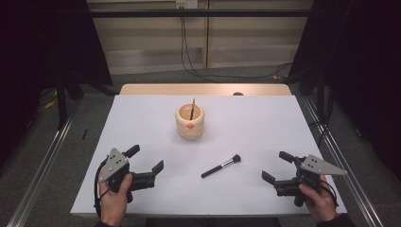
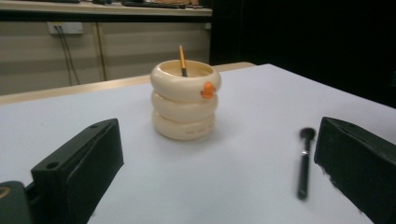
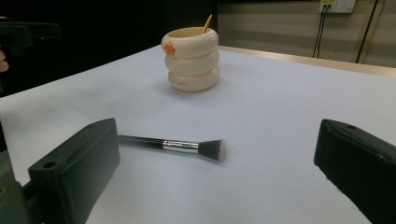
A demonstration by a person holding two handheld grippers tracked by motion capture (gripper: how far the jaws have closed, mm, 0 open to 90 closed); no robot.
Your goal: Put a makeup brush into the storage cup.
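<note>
makeup brush point(image 1: 221, 166) flat on table point(image 1: 265, 118), between open left gripper point(image 1: 146, 163), right gripper point(image 1: 275, 166)

Grey floor point(image 1: 156, 75), pale panelled wall point(image 1: 142, 42)

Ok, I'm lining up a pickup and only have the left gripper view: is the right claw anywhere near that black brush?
Observer: No. In the high view the right claw is open at the near right of the table, apart from the makeup brush.
Operator: Which way does the brush lie?
Observer: Its bristles point toward the right claw's side and slightly away from the person, and its handle points toward the near left.
Operator: It's blurry for me. Any detail on it?
Observer: The right gripper view shows a silver band between the black handle and the dark bristles.
Operator: And the cream holder?
Observer: From above, the cream holder stands mid-table toward the far edge, well apart from the brush.
</note>
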